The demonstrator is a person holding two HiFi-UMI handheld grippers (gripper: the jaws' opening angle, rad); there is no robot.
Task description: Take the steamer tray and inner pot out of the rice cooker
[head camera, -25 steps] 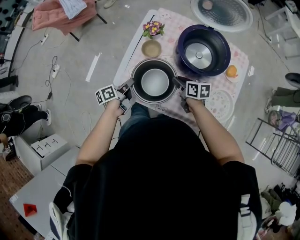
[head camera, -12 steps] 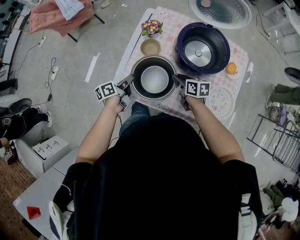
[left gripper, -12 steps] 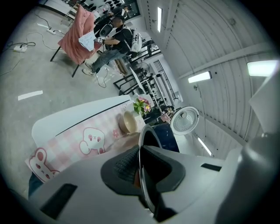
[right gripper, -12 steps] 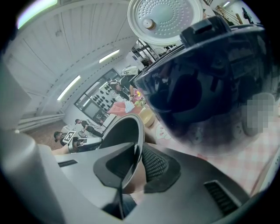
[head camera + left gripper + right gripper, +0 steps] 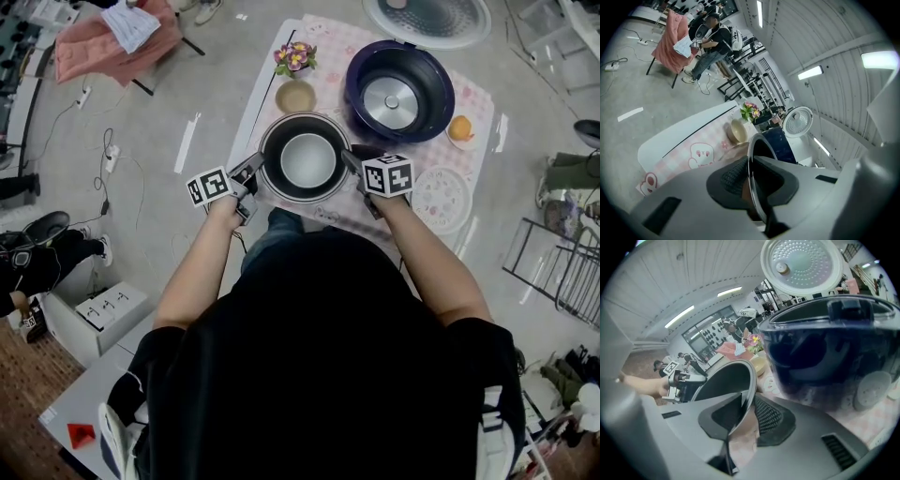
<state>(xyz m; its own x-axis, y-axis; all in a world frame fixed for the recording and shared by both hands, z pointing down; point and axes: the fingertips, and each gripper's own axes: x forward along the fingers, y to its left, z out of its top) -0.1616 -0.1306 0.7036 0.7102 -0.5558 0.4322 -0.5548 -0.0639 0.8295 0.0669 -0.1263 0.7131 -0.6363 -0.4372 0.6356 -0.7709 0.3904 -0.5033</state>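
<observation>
Your left gripper (image 5: 253,171) is clamped narrow on the left rim of the inner pot (image 5: 307,161). Your right gripper (image 5: 353,163) has the opposite rim between its jaws. Those jaws have just been opening, and the ribbed pad (image 5: 769,415) now stands a little off the metal. The pot sits between both grippers, out of the rice cooker (image 5: 442,94). Just beyond the left gripper is a beige bowl (image 5: 295,96). The dark blue cooker lies beyond the right gripper, with its white lid (image 5: 431,14) farther still.
</observation>
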